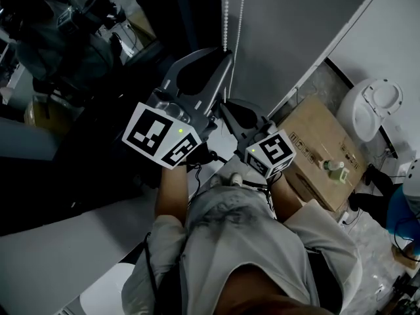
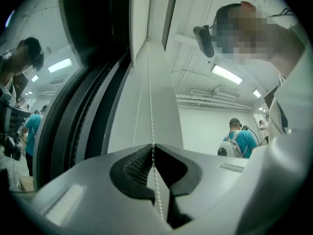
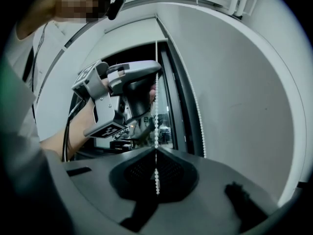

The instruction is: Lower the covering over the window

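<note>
Head view. Shows the left gripper (image 1: 225, 56) raised to the chain (image 1: 226, 12) beside the window (image 1: 85, 110), with the right gripper (image 1: 230, 107) just below it, near the same chain. Shows two strands of beads hanging from above, close together. Finds the glass dark and bare over all the part in view here, with no blind on it.

Left gripper view. Looks up along the chain. Shows these jaws clenched on one strand, running between the pads and out below. Leaves the second strand free, just to the left. Gives no sure sight of the blind's lower edge.

Right gripper view. Shows these jaws also clamped together on one strand, with a short run of beads hanging under the pinch. Shows the left gripper higher up on the same strand, and the other strand loose to the right. Shows dark open glass behind both, and over it a pale panel (image 3: 122, 35), maybe the blind rolled high; cannot tell for sure.

Progress, as a judgement. Seems early in the task: both grips taken, one above the other, but most of the window not yet covered. Left to do: pull the strand down, hand after hand, bring the blind to the bottom, then let go. Cannot tell from here the right strand for lowering.
</note>
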`<state>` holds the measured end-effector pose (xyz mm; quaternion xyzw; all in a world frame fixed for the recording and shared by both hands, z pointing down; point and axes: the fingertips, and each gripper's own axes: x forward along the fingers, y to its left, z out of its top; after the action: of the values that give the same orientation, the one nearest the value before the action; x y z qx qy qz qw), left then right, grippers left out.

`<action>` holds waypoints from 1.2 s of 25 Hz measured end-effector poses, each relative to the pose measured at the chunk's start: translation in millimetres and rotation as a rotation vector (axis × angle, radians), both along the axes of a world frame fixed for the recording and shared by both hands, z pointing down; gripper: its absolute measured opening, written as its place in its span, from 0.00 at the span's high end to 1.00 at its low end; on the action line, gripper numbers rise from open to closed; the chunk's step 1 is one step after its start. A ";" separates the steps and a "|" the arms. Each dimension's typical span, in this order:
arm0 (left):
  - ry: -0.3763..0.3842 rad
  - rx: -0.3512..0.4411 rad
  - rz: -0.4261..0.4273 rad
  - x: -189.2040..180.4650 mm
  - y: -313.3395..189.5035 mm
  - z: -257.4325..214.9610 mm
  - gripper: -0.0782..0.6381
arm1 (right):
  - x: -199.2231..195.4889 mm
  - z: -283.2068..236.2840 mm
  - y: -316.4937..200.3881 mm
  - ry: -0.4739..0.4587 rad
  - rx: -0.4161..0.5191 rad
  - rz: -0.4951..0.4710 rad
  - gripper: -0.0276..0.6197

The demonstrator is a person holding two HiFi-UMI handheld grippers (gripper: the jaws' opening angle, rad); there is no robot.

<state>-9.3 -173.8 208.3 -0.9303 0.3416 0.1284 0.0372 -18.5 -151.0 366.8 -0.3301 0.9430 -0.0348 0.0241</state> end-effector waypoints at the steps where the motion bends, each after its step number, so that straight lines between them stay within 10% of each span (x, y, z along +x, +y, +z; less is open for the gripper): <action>1: -0.009 0.001 -0.004 1.7 -0.1 0.0 0.88 | 0.1 0.0 0.0 -0.001 0.001 0.000 0.93; 30: -0.083 -0.240 -0.051 0.9 -13.5 116.0 0.88 | -1.3 110.4 5.0 0.109 -0.265 -0.003 0.93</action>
<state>-8.4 -187.2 324.4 -0.9236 0.3762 0.0468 -0.0570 -19.8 -146.0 477.2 -0.3303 0.9306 -0.1412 -0.0709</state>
